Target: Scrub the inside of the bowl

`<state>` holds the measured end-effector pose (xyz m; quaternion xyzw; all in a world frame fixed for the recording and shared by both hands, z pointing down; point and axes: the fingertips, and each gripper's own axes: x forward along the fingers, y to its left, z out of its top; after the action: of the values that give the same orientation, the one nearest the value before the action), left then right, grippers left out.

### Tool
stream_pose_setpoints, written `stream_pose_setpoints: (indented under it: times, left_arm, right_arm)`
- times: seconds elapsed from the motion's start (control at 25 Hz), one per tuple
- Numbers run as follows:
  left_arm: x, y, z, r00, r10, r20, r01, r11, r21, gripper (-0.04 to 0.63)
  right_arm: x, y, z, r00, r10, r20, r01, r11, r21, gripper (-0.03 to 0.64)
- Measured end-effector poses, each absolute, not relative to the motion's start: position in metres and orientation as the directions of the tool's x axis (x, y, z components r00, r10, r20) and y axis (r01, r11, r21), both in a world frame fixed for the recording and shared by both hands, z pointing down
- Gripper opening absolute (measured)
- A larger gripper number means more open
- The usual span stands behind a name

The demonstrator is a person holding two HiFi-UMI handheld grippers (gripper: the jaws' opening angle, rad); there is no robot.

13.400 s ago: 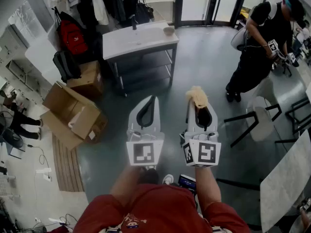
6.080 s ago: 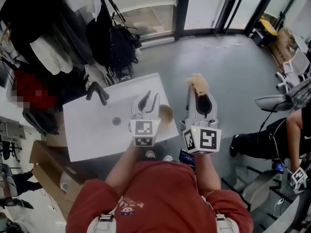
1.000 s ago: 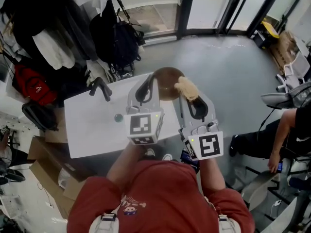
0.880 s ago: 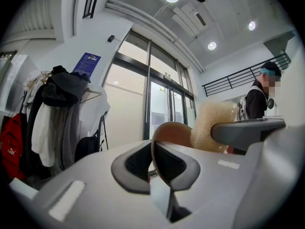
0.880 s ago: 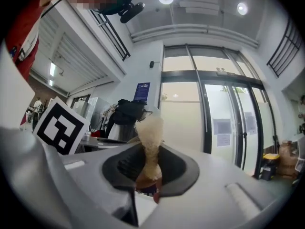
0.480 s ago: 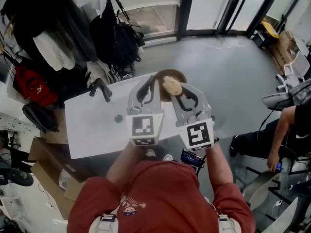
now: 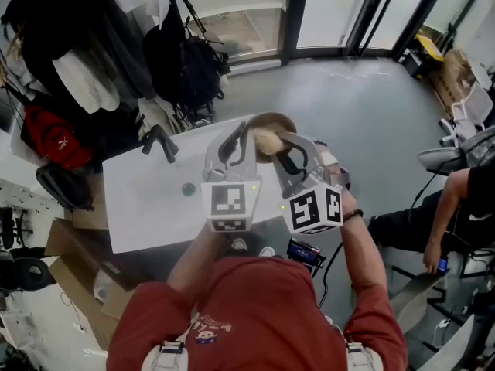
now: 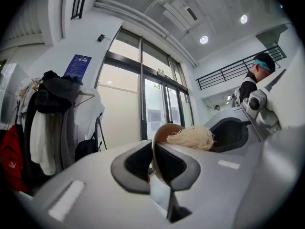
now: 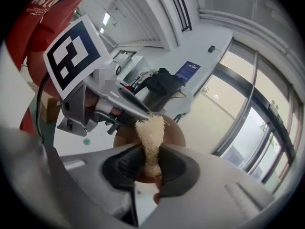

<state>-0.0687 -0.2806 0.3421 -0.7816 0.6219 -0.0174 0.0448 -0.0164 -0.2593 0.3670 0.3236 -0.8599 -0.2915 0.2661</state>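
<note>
Since the frame 1 second earlier, the right gripper (image 7: 283,144) has rolled over and dropped, carrying the pale, fibrous scrubbing pad (image 7: 267,139) from the far rim into the hollow of the brown, round bowl (image 7: 281,120); the left gripper (image 7: 235,141) has barely shifted. The left jaws are clamped on the bowl's near rim, wall pinched between both pads, holding the bowl tilted on edge in the air above the far corner of the white rectangular washbasin (image 7: 147,199), its opening turned toward the right gripper. The right jaws are closed on the narrow tail of the pad, whose frayed head projects beyond them against the bowl's inner face. Scrubbing appears barely begun. Risks: 1 rim grip alone carries the bowl, so hard sideways pressure could lever it loose, dropping it onto the basin or floor; the pad, held only by its tail, could drag out of the jaws.
</note>
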Motion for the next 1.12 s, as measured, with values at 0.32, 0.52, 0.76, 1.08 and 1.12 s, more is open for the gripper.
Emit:
stream_pose_setpoints:
  times: [0.32, 0.52, 0.76, 1.08, 1.12]
  left_arm:
    - [-0.064, -0.281, 0.35, 0.244, -0.97, 0.009, -0.965, -0.244, -0.096, 0.026]
    - [-0.061, -0.281, 0.35, 0.251, -0.968, 0.015, -0.962, -0.251, -0.106, 0.028]
    - [-0.06, -0.28, 0.352, 0.258, -0.966, 0.025, -0.958, -0.259, -0.122, 0.028]
    - [-0.057, -0.278, 0.35, 0.27, -0.962, 0.031, -0.948, -0.271, -0.166, 0.029]
    - [-0.056, -0.277, 0.35, 0.27, -0.962, 0.031, -0.947, -0.271, -0.17, 0.029]
  right_arm:
    - [-0.015, -0.257, 0.38, -0.62, -0.709, 0.337, -0.201, 0.558, 0.805, 0.075]
    - [-0.015, -0.254, 0.391, -0.598, -0.709, 0.374, -0.048, 0.498, 0.866, 0.075]
    - [-0.016, -0.251, 0.396, -0.565, -0.711, 0.418, 0.129, 0.424, 0.896, 0.075]
    - [-0.02, -0.245, 0.406, -0.517, -0.725, 0.455, 0.378, 0.284, 0.881, 0.075]
    - [-0.02, -0.244, 0.407, -0.512, -0.727, 0.457, 0.395, 0.274, 0.877, 0.075]
